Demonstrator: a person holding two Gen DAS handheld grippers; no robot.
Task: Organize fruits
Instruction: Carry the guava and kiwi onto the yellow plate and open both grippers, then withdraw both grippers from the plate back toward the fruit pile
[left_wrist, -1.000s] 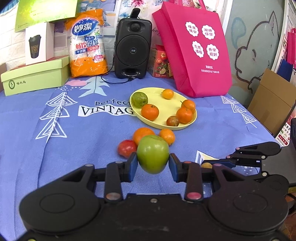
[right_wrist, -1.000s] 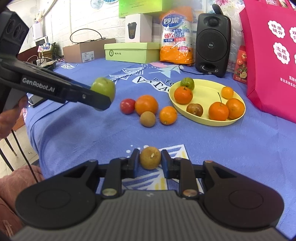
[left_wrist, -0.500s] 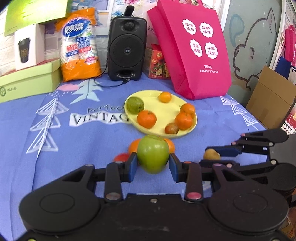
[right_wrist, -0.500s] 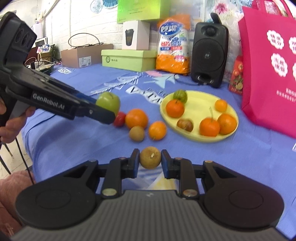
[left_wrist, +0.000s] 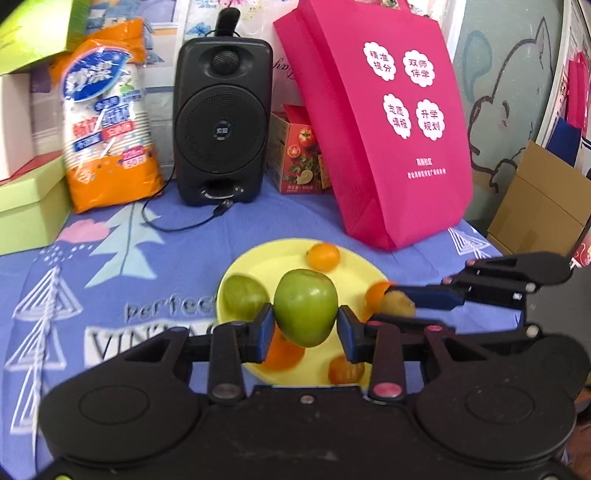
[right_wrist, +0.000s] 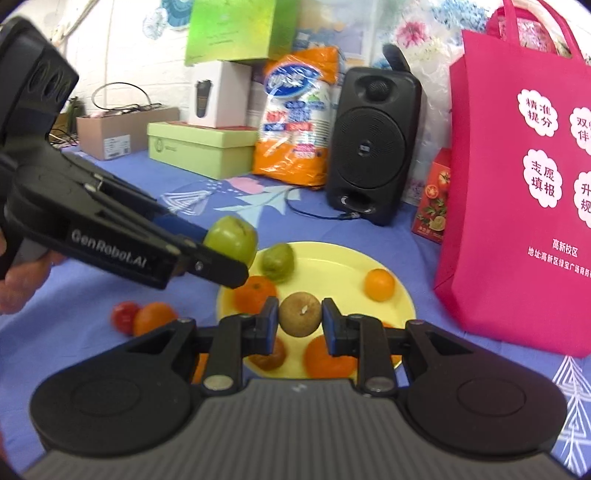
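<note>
My left gripper (left_wrist: 306, 325) is shut on a green apple (left_wrist: 306, 307) and holds it in the air over the near left part of the yellow plate (left_wrist: 354, 266). My right gripper (right_wrist: 300, 319) is shut on a small brown round fruit (right_wrist: 300, 314) above the same plate (right_wrist: 332, 258). The plate holds a second green fruit (left_wrist: 245, 295), several oranges (left_wrist: 324, 255) and a dark fruit. The left gripper with its apple (right_wrist: 231, 236) shows in the right wrist view, left of the plate. The right gripper's fingers (left_wrist: 424, 297) show at right in the left wrist view.
A red tomato (right_wrist: 125, 316) and an orange (right_wrist: 153, 321) lie on the blue cloth (left_wrist: 110, 280) left of the plate. At the back stand a black speaker (left_wrist: 221, 122), a pink bag (left_wrist: 388, 122), an orange cup pack (left_wrist: 107, 122), green boxes (right_wrist: 199, 146) and a tomato carton (left_wrist: 299, 162).
Both grippers have moved forward toward the back of the table with their fruits. They now hang over the yellow plate instead of the loose fruit in front of it.
</note>
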